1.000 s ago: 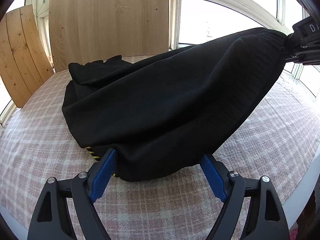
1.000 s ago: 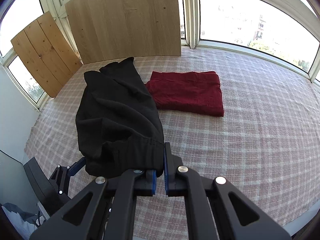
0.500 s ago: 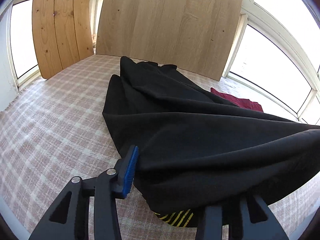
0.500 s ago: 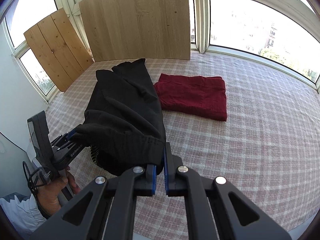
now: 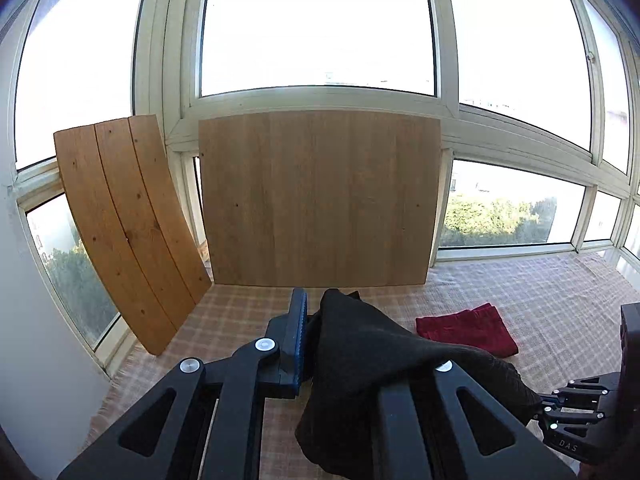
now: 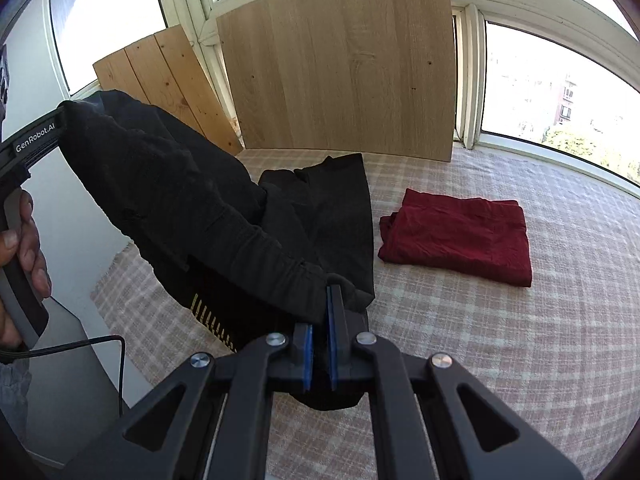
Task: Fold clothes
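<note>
A black garment point(image 6: 192, 200) hangs stretched between my two grippers, its far end still lying on the checked table cover point(image 6: 500, 340). My right gripper point(image 6: 320, 332) is shut on one bunched edge, just above the cover. Up at the left, my left gripper point(image 6: 40, 136) is held by a hand point(image 6: 20, 240), and its jaws are closing tight on the other edge. In the left wrist view the black garment point(image 5: 360, 352) drapes over the right finger of my left gripper point(image 5: 312, 344), with only the left blue pad showing. My right gripper point(image 5: 568, 404) shows at the lower right.
A folded red garment point(image 6: 456, 236) lies on the cover to the right of the black one, and the red garment point(image 5: 466, 334) also shows in the left wrist view. Two wooden boards point(image 6: 340, 64) lean against the windows at the back. A cable point(image 6: 100, 344) hangs at the table's left edge.
My left gripper went from wide open around the garment's edge to shut on it, then rose high with the cloth. The right gripper kept its grip and shifted slightly.
</note>
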A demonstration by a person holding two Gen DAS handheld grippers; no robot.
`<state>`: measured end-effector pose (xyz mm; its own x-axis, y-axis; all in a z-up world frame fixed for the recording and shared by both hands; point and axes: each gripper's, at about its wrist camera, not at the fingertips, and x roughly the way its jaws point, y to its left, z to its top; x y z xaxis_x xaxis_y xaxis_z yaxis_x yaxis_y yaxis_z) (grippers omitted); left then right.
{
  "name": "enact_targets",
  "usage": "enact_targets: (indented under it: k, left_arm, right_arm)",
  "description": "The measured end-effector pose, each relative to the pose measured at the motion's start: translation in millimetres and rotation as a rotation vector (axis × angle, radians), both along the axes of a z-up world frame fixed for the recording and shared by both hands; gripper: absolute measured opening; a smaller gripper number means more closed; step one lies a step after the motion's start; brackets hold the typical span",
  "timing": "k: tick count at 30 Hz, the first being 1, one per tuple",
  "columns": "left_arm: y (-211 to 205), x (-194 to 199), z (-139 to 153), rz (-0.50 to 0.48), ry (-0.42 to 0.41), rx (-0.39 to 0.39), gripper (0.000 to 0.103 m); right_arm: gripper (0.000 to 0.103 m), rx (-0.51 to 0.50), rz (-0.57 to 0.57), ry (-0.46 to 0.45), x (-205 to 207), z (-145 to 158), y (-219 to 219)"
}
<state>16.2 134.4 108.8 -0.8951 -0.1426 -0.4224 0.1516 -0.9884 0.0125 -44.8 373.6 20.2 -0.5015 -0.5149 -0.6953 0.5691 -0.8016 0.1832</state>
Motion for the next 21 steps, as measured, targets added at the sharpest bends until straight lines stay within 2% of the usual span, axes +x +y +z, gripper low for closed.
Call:
enact_targets:
  k: [3, 4, 7, 10, 15, 18, 20, 21]
  left_arm:
    - [-15, 2, 19, -0.060, -0.074, -0.104, 0.009]
    - [-22, 3, 19, -0.074, -0.111, -0.137, 0.012]
    - [-49, 9, -2, -0.100, -0.208, -0.124, 0.014]
    - [-70, 24, -47, -0.099, -0.278, -0.046, 0.016]
    - [-89, 49, -144, -0.044, -0.419, 0.015, 0.022]
    - [-89, 69, -178, -0.012, -0.431, 0.029, 0.041]
    - [-84, 78, -189, -0.003, -0.424, 0.022, 0.059]
    - [-81, 82, -194, 0.003, -0.423, 0.017, 0.062]
  right_arm:
    - [0.006, -0.021, -0.008, 0.031, 3, 18, -17]
    - [0.006, -0.019, -0.014, 0.039, 3, 22, -20]
    - [0.006, 0.011, -0.031, 0.043, 2, 26, -27]
    - [0.006, 0.071, -0.042, 0.019, 10, 11, -40]
    - [0.006, 0.201, -0.080, -0.061, 32, -54, -59]
    - [0.006, 0.270, -0.104, -0.089, 49, -84, -59]
    - [0.006, 0.289, -0.125, -0.115, 55, -98, -51]
    - [0.006, 0.299, -0.136, -0.127, 58, -104, -47]
